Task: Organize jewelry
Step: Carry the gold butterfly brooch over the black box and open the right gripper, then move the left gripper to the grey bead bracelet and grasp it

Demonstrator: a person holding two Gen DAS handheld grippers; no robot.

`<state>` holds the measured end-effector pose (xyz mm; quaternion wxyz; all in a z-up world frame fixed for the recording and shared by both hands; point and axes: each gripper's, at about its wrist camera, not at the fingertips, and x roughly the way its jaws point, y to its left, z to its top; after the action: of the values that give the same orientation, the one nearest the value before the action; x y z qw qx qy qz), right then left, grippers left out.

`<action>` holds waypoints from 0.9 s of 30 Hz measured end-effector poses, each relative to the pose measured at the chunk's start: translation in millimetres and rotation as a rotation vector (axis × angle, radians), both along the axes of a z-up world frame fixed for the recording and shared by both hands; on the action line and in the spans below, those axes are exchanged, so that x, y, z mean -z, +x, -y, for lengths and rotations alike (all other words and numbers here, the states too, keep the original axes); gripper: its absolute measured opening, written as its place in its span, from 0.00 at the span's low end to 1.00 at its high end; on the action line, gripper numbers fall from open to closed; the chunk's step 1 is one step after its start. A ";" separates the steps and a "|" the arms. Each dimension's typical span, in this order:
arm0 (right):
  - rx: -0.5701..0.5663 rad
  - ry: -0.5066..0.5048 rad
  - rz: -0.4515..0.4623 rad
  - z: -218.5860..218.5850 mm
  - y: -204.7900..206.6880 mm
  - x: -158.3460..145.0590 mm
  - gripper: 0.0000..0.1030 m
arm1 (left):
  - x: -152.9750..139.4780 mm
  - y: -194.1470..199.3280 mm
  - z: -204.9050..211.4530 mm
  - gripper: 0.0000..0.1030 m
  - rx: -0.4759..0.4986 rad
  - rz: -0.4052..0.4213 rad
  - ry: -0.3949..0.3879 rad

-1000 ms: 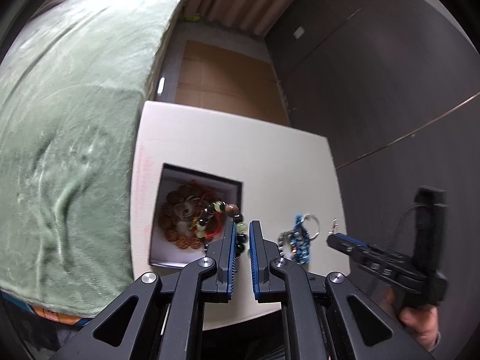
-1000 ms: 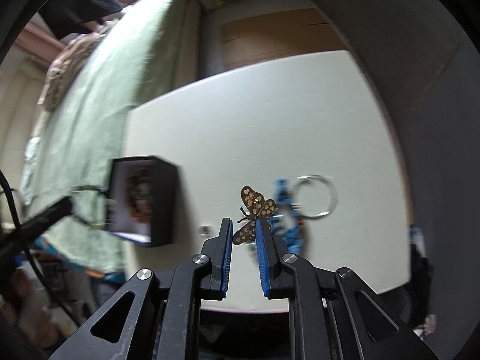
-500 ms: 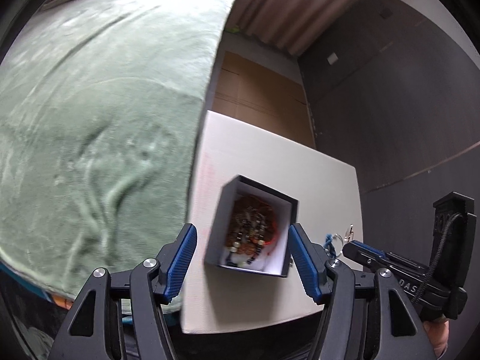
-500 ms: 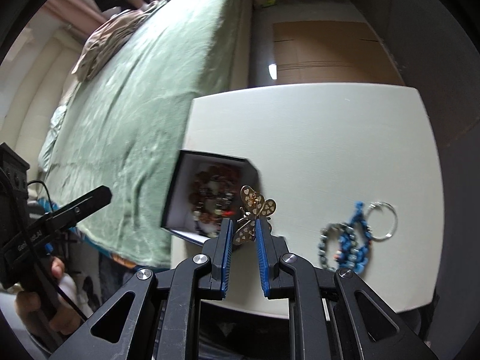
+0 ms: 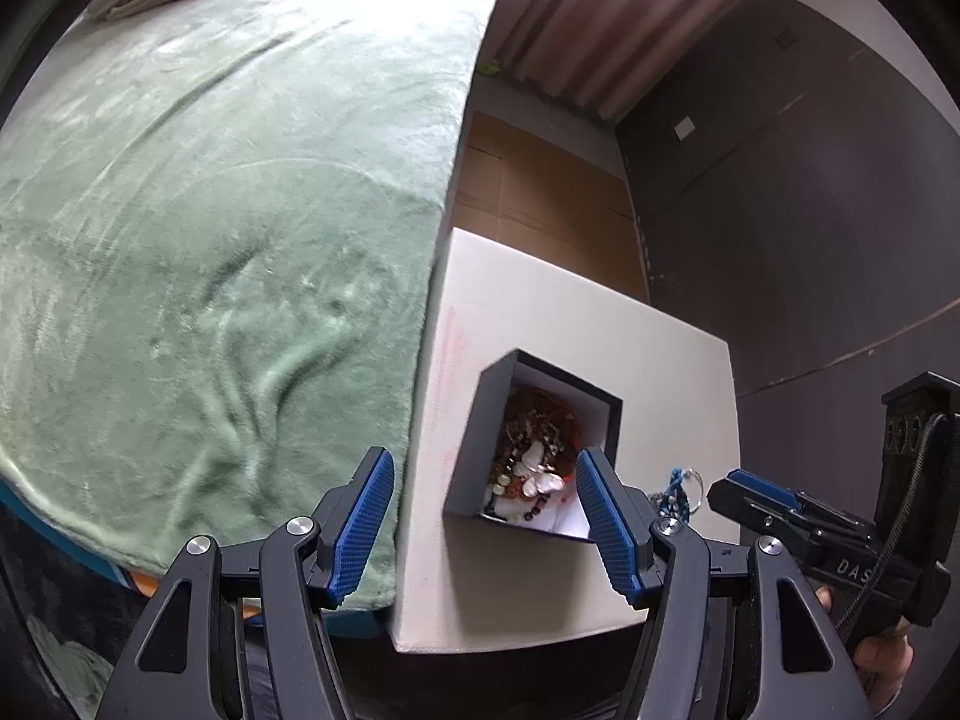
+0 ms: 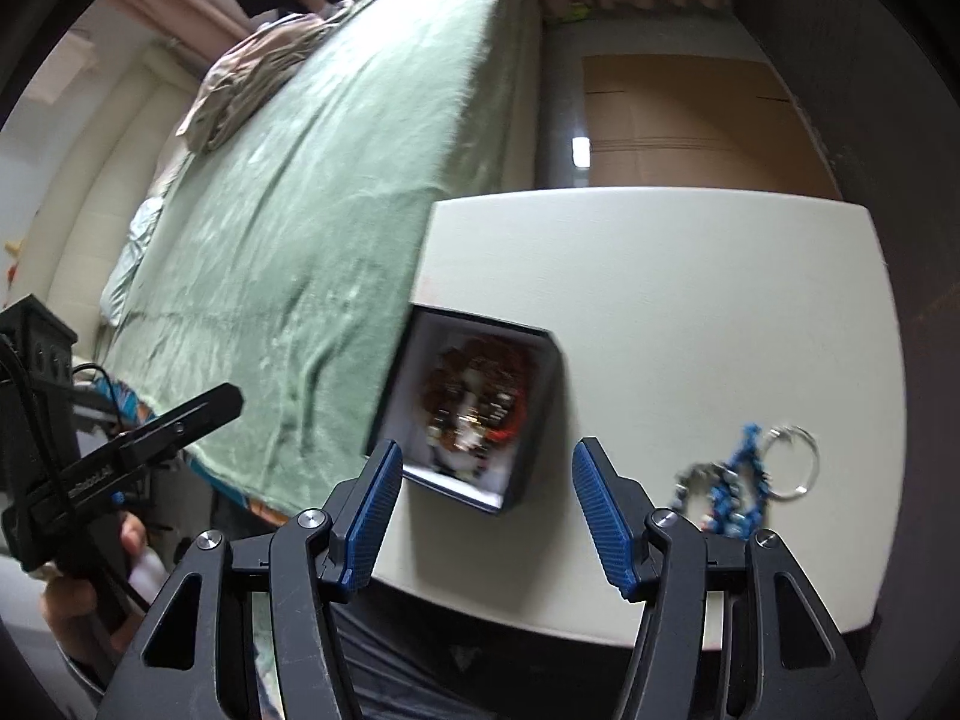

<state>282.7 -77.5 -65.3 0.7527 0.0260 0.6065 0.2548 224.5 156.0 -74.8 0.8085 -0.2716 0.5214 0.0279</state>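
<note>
Green blanket point(image 5: 228, 228) abutting left edge of white table point(image 6: 690, 300); bare tabletop beyond and to the right. Black box point(image 5: 480, 420) at that left edge, now containing beads and butterfly brooch point(image 5: 540, 474), both held a second ago. Blue keychain point(image 6: 744, 480) remaining outside, near front edge. Left gripper point(image 5: 486, 522) apart, empty; right gripper point(image 6: 480, 516) just opened, empty, above box.

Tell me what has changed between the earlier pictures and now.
Both let go: the left hand-held gripper dropped its beaded bracelet into the black box; the right hand-held gripper has just opened, and the butterfly brooch now lies in the box. The blue keychain stays on the white table.
</note>
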 end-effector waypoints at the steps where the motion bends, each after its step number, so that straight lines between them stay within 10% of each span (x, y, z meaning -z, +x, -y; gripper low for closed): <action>1: 0.011 -0.008 0.002 6.8 -0.4 0.4 0.57 | 0.3 1.0 5.2 0.62 0.013 -0.002 0.003; 27: 0.321 -0.060 -0.093 166.9 -20.1 32.8 0.67 | 26.9 44.8 156.3 0.62 0.336 -0.083 -0.007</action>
<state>262.5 -244.5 -98.1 0.7552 0.1119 0.6362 0.1116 269.2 -0.3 -101.7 0.7786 -0.1820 0.5924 -0.0984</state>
